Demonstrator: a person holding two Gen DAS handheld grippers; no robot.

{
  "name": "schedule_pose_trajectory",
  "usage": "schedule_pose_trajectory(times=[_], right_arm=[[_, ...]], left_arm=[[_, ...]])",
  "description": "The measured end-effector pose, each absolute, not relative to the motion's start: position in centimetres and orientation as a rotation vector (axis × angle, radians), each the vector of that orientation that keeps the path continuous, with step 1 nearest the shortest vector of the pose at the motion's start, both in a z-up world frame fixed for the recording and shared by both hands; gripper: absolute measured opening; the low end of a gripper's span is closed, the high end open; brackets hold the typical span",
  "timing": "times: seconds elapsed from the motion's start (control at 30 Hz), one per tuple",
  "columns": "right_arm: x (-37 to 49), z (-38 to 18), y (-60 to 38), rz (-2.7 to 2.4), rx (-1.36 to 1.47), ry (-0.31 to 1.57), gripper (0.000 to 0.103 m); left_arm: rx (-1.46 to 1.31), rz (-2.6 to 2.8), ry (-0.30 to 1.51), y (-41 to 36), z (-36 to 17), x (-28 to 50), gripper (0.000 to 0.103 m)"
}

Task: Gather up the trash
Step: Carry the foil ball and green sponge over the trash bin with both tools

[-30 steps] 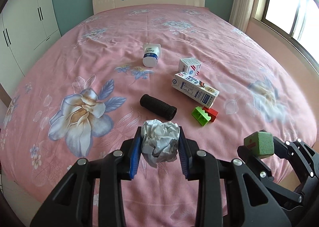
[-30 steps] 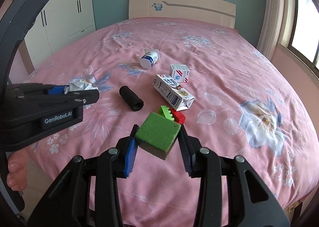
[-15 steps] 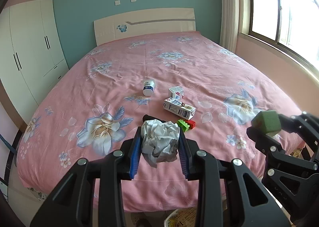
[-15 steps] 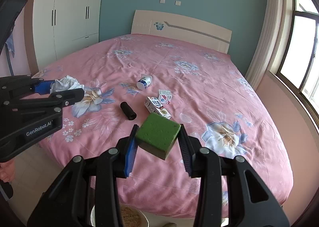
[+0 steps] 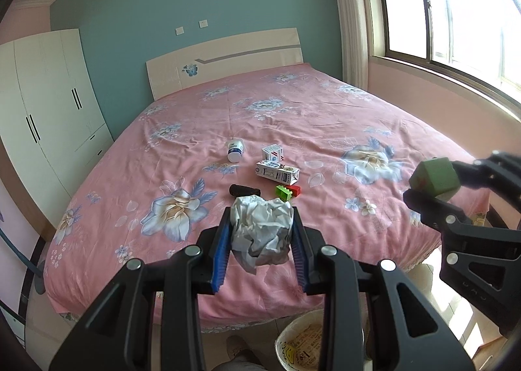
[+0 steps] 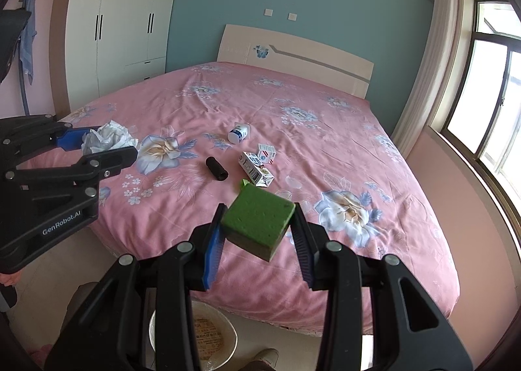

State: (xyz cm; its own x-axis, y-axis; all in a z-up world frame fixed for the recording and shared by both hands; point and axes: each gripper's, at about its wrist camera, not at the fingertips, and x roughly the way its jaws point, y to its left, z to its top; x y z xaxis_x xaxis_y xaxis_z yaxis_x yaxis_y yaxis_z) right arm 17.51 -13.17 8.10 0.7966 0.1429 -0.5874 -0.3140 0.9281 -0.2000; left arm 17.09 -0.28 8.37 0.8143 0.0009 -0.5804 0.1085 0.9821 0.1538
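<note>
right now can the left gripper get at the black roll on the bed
Probably not as things stand: the left gripper is already shut on a crumpled paper ball, so its jaws are full. The black roll itself lies uncovered on the bed.

You can read one clear mark: "GenRobot.AI" in white letters on the black body of the left gripper (image 6: 97, 151), as your right wrist camera sees it. The milk carton (image 6: 257, 172), the small box (image 6: 267, 153) and the white bottle (image 6: 239, 132) on the bed all carry printing, but it is too small to read. The printed bag in the bin (image 6: 208, 336) shows characters you cannot make out.
</note>
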Motion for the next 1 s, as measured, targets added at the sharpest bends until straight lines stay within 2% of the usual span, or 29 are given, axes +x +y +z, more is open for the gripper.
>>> schedule_pose_trajectory(times=[0.4, 1.0], right_arm=[[15.6, 3.2, -12.7, 0.275, -0.297, 0.711, 0.041], [17.9, -11.6, -11.9, 0.33, -0.249, 1.037, 0.041]], left_arm=[[0.207, -0.08, 0.751, -0.2, 2.7, 15.8, 0.036], [0.17, -0.14, 1.104, 0.0, -12.7, 17.7, 0.036]])
